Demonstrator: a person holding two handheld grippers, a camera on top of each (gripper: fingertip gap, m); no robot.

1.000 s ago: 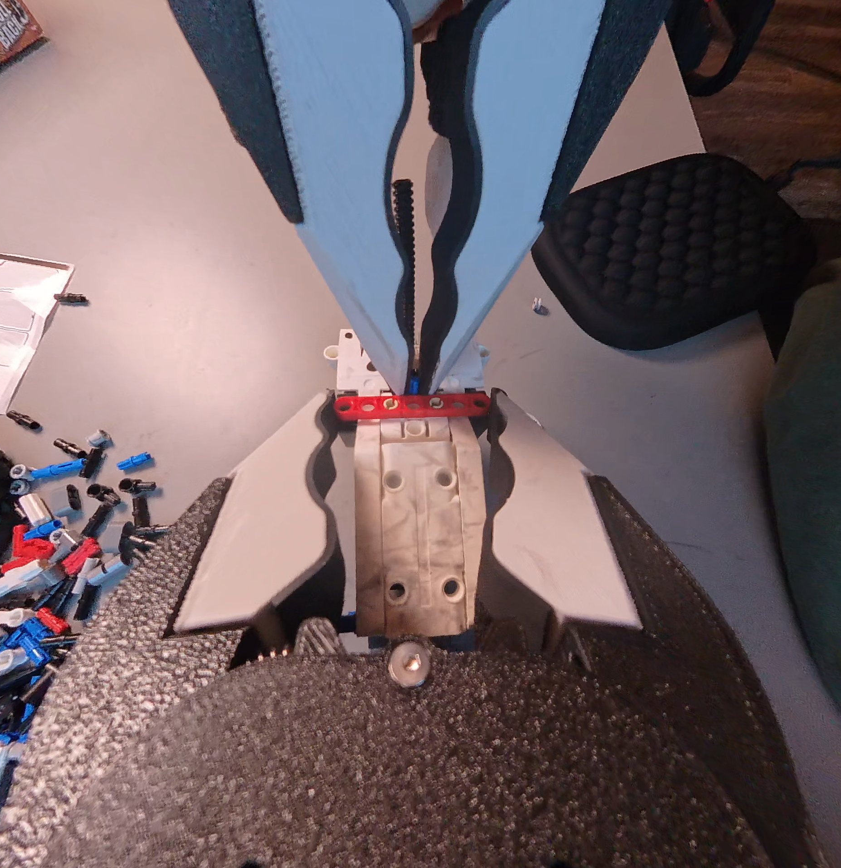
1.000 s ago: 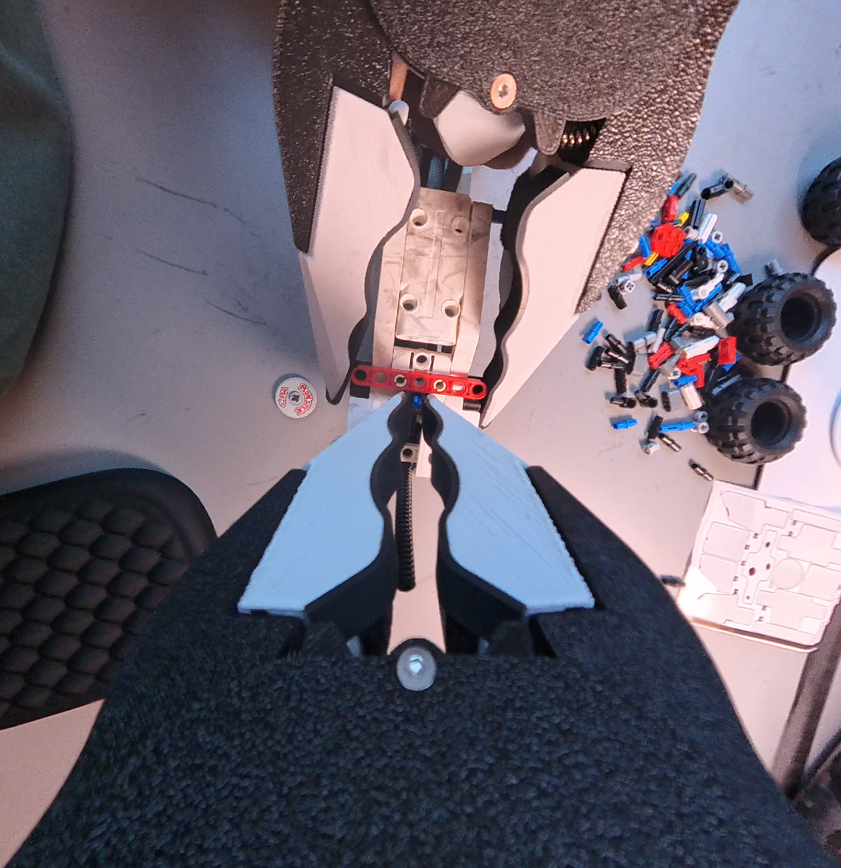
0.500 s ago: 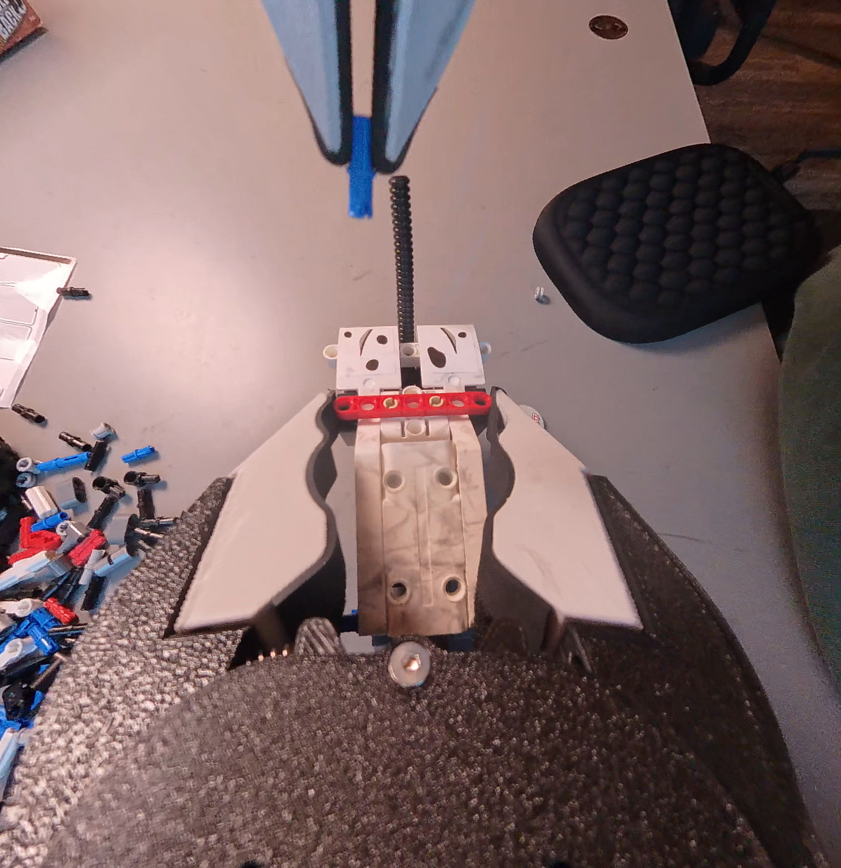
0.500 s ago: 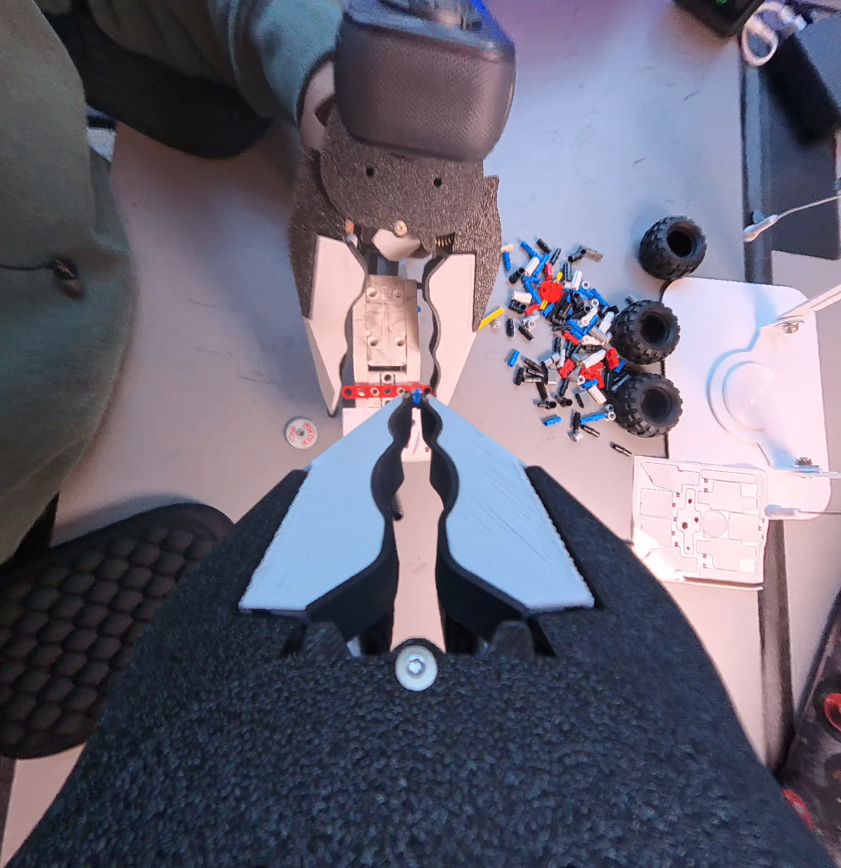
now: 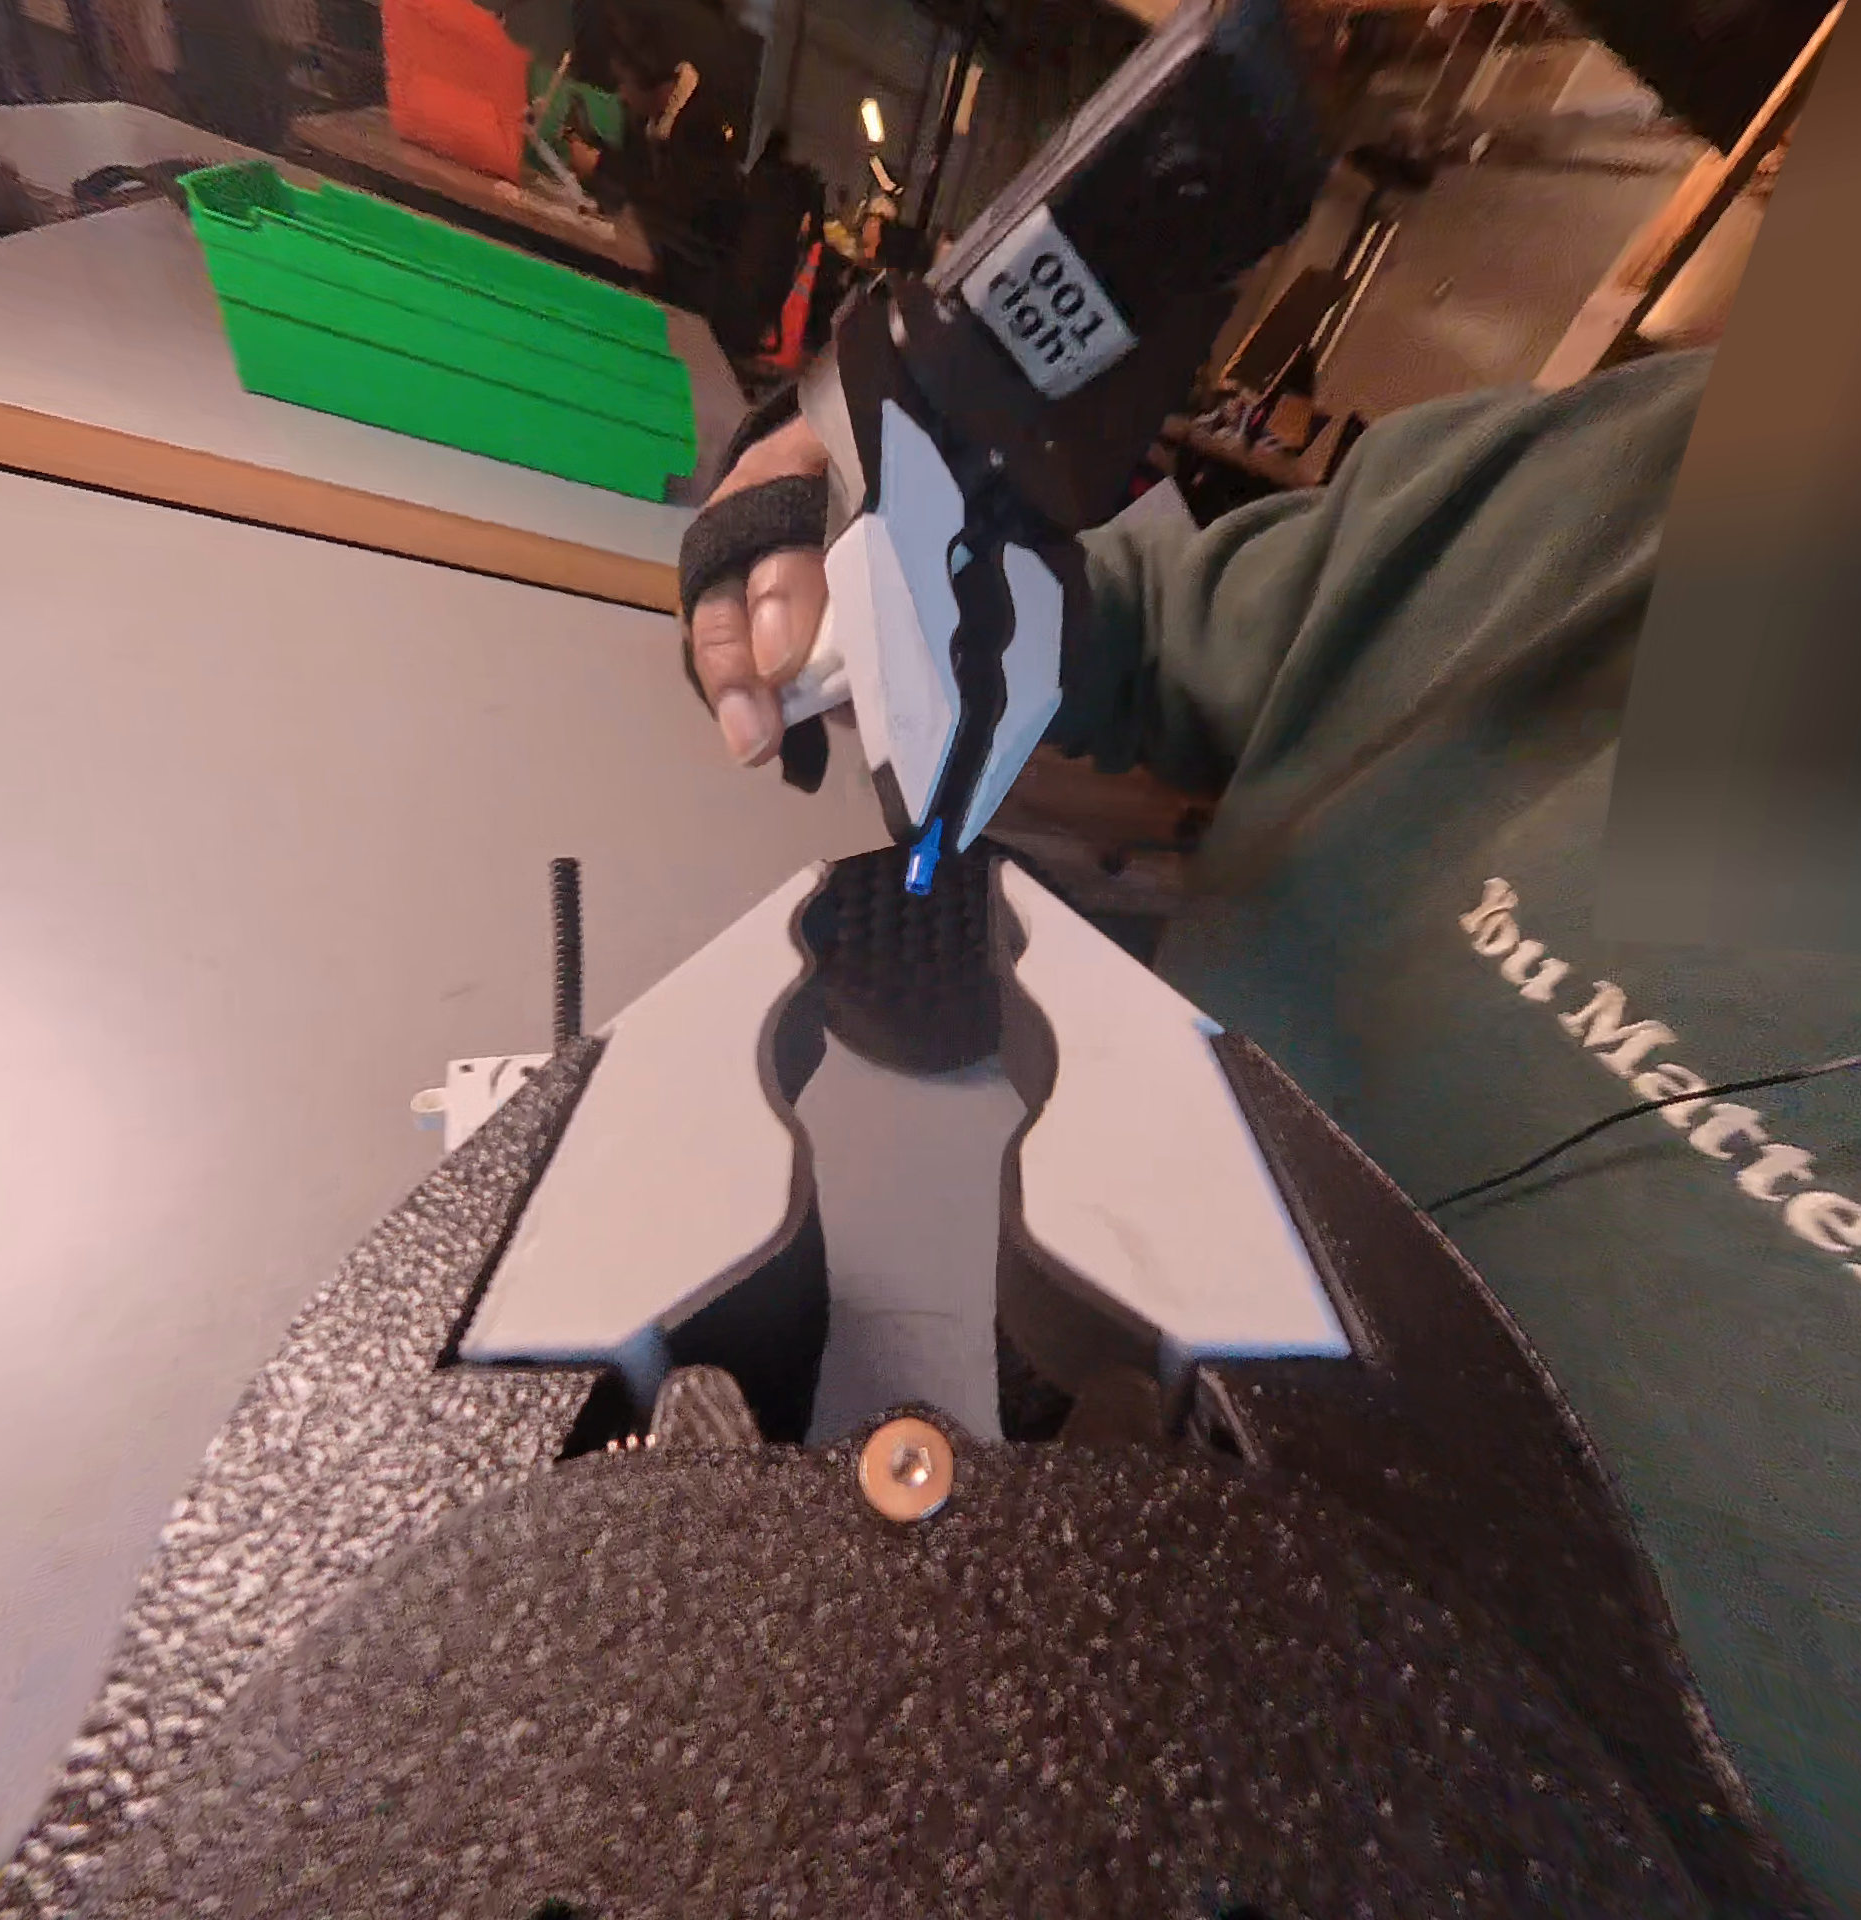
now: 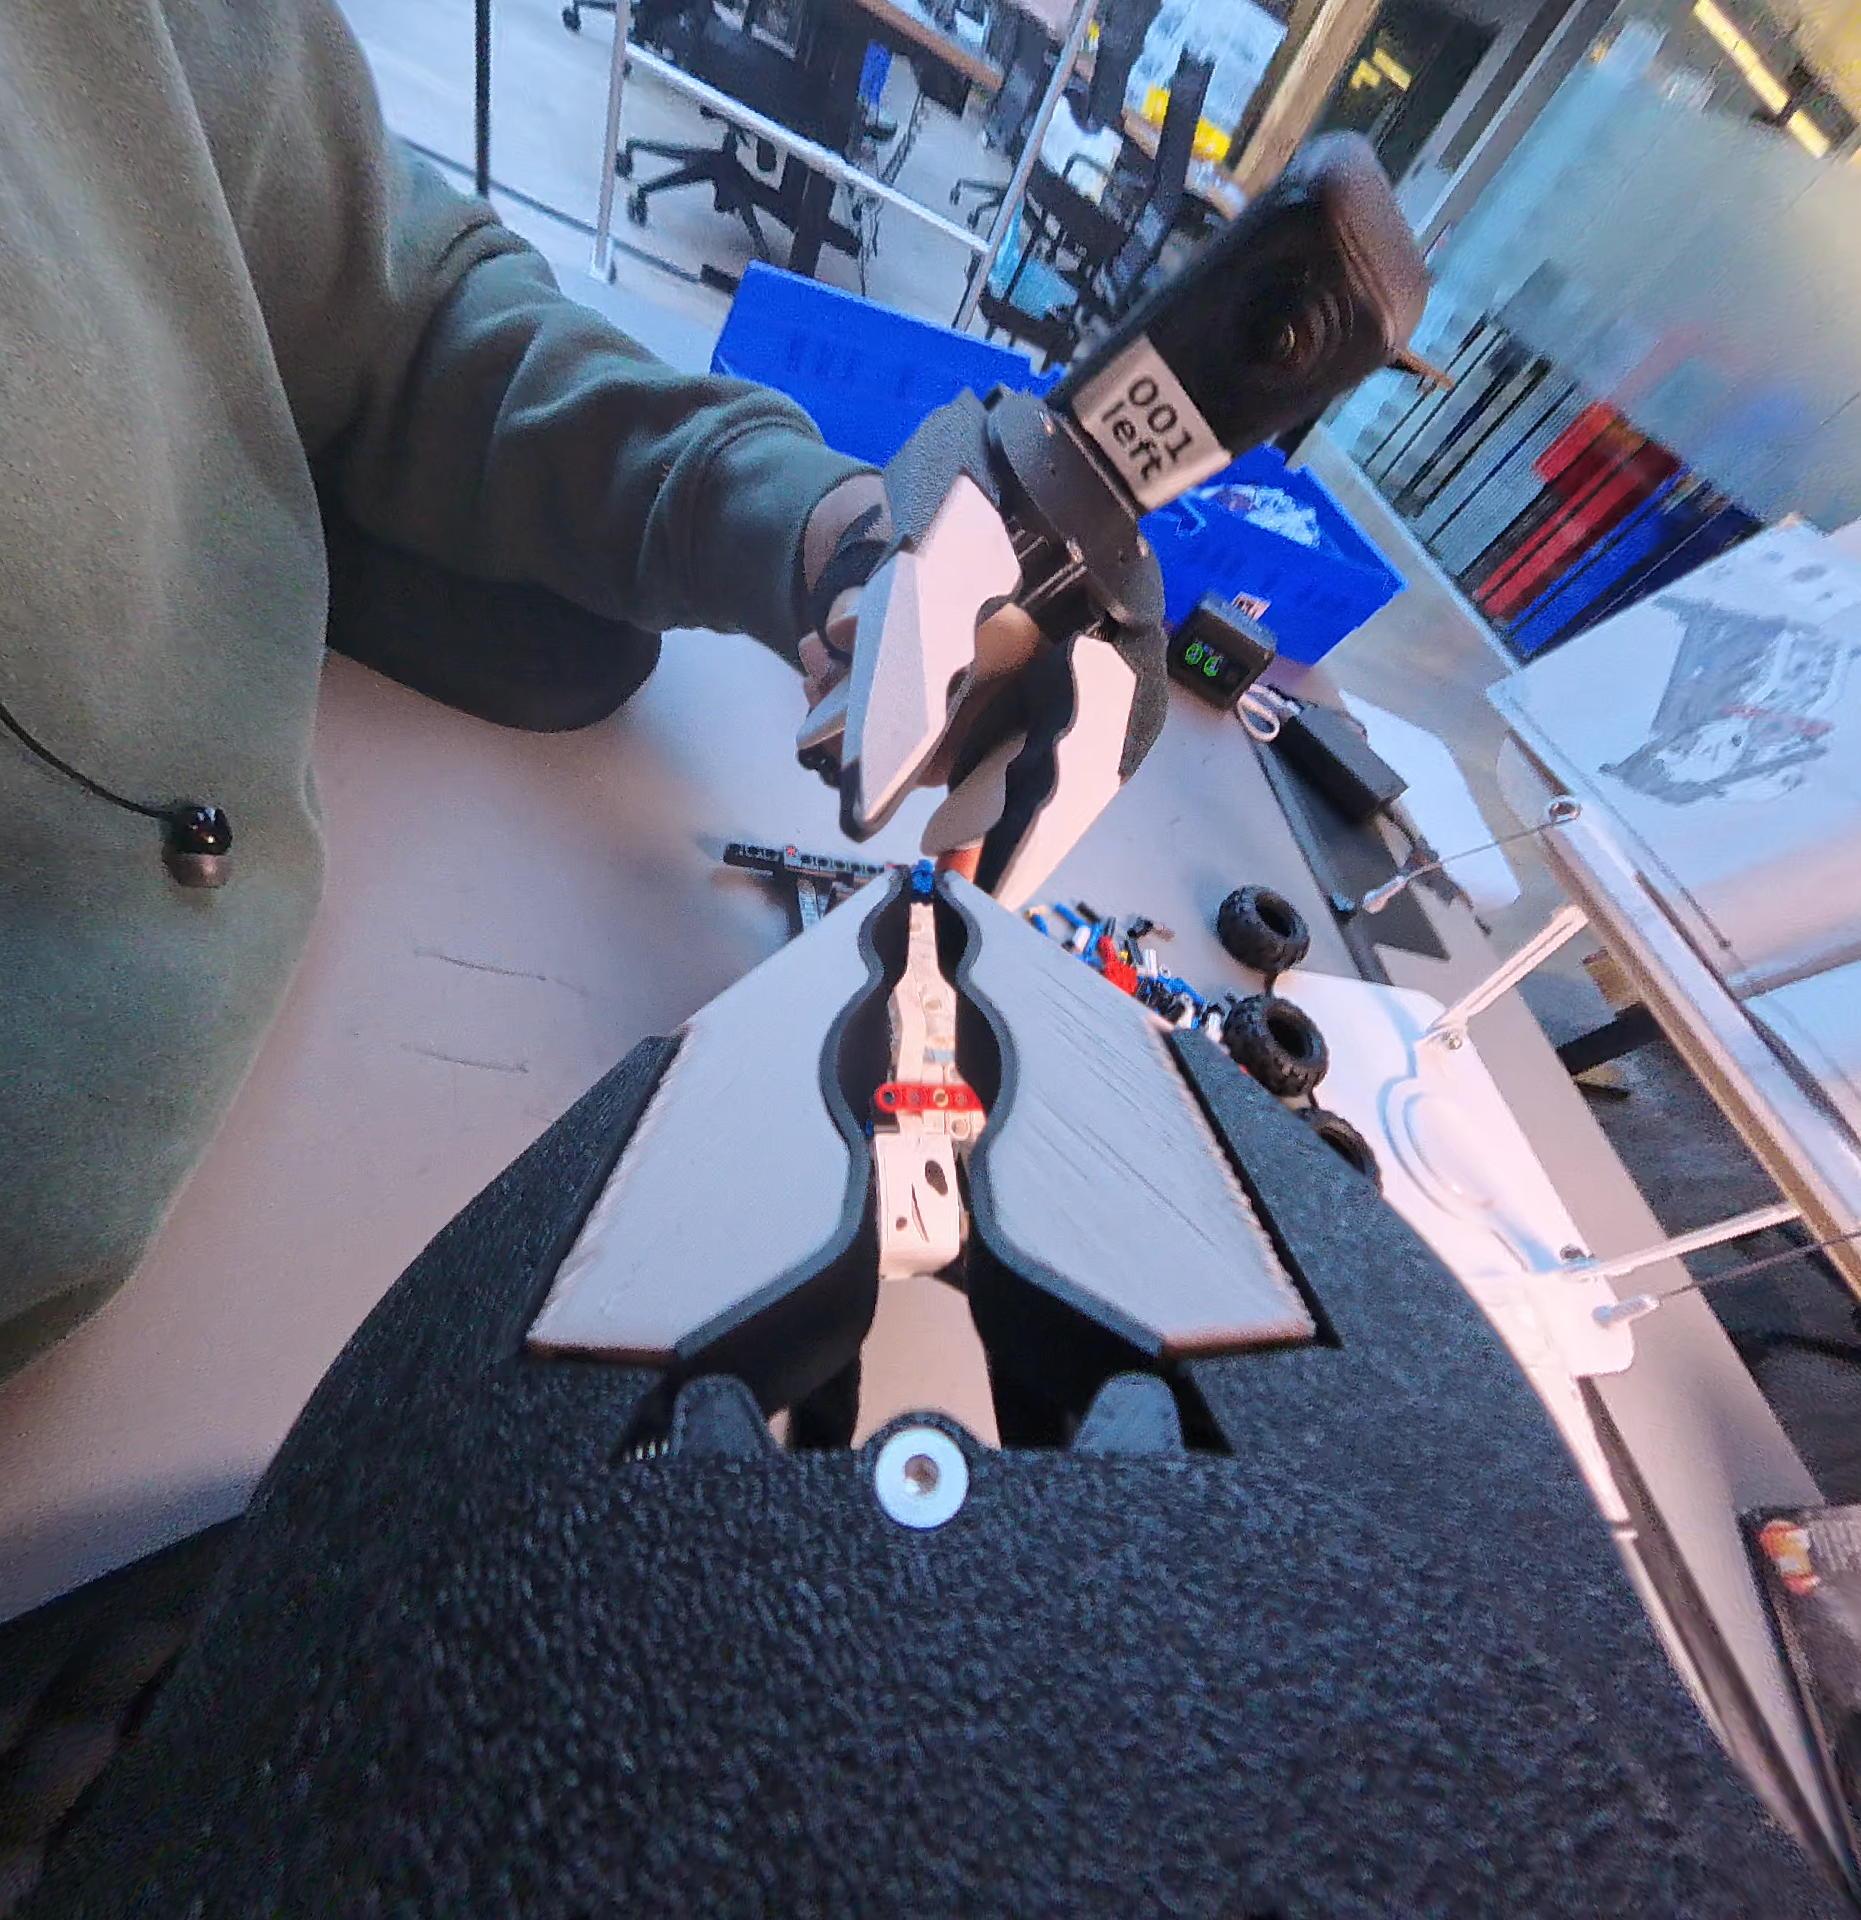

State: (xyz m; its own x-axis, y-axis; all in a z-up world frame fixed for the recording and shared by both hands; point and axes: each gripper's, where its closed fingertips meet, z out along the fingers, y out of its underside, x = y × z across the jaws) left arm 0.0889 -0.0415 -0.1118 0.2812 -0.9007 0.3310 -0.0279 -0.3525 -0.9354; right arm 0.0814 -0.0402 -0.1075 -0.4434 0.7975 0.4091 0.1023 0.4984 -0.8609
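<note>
- Right gripper [image 5: 941,831], jaws closed on a blue pin [image 5: 923,871], has lifted off the bench [image 5: 230,831].
- Left gripper [image 5: 905,883], jaws apart and apparently empty, has swung off the white model [image 6: 921,1174], now left behind.

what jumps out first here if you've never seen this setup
A small blue pin pinched at the tips of the right hand-held gripper, held up in the air. Beneath it on the grey table lies a white model piece with a red beam; black tyres sit further right.
</note>
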